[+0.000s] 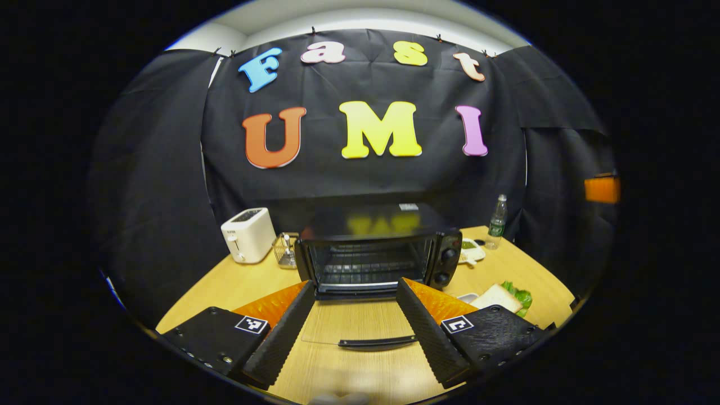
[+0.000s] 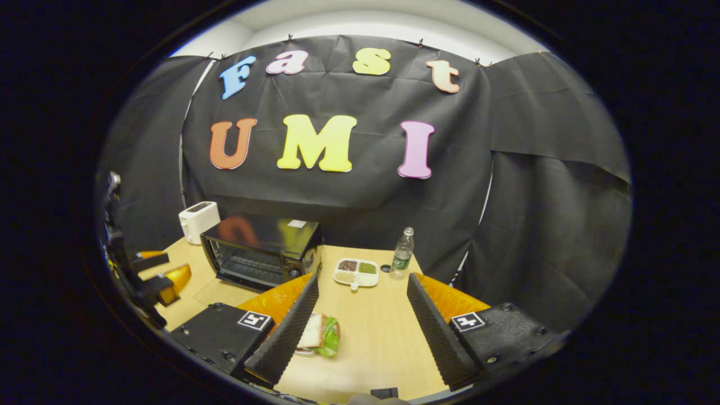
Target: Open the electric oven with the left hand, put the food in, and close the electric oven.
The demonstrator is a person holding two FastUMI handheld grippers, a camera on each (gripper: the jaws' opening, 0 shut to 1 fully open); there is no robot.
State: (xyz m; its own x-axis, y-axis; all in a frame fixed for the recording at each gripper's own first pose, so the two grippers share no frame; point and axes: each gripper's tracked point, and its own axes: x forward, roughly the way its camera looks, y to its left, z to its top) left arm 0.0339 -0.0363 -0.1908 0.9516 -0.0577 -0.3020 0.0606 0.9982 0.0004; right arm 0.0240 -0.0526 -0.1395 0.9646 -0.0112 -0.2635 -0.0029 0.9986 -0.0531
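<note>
The black electric oven (image 1: 374, 247) stands open at the table's middle, its wire rack bare. Its glass door (image 1: 337, 320) lies flat on the wood, with the dark handle (image 1: 376, 341) nearest me. My left gripper (image 1: 355, 284) is open, hovering above that door, one finger on each side, touching nothing. A sandwich with lettuce (image 1: 502, 297) rests on a small tray to the oven's right. In the right gripper view the sandwich (image 2: 318, 332) lies just beside the left finger of my open right gripper (image 2: 363, 278). The oven (image 2: 261, 250) and the left gripper (image 2: 160, 277) show farther left.
A white toaster (image 1: 247, 234) and a small wire holder (image 1: 286, 250) stand left of the oven. A sectioned dish of grains (image 2: 356, 271) and a water bottle (image 2: 401, 254) sit behind the sandwich. The black cloth wall closes the table (image 2: 382, 332) at the back and right.
</note>
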